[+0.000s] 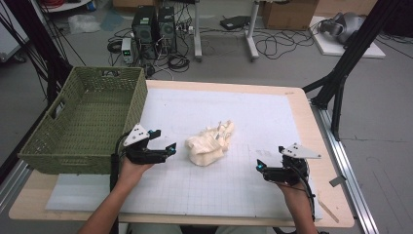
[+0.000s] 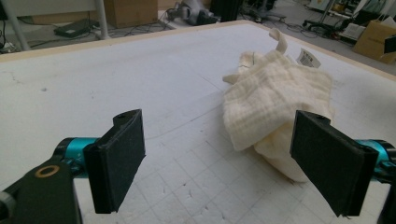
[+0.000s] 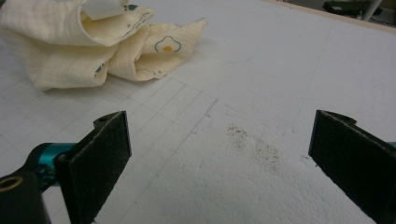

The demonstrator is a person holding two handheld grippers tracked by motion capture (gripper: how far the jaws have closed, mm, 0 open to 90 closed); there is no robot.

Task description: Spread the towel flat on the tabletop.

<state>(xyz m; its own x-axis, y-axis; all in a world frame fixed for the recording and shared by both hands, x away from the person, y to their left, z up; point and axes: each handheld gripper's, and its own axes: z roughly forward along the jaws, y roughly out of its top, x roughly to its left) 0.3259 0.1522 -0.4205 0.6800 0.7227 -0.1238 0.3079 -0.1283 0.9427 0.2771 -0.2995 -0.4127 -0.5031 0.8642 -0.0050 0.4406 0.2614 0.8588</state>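
While both hands rested low in the frame, the left gripper (image 1: 163, 141) and right gripper (image 1: 269, 157) gaped wide, holding nothing. The crumpled cloth (image 1: 210, 143) lay mid-frame between them; a green basket (image 1: 83, 122) sat upper left.

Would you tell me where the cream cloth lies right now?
In the high view, the cream cloth lies crumpled mid-mat, just right of the left claw, near the green basket.
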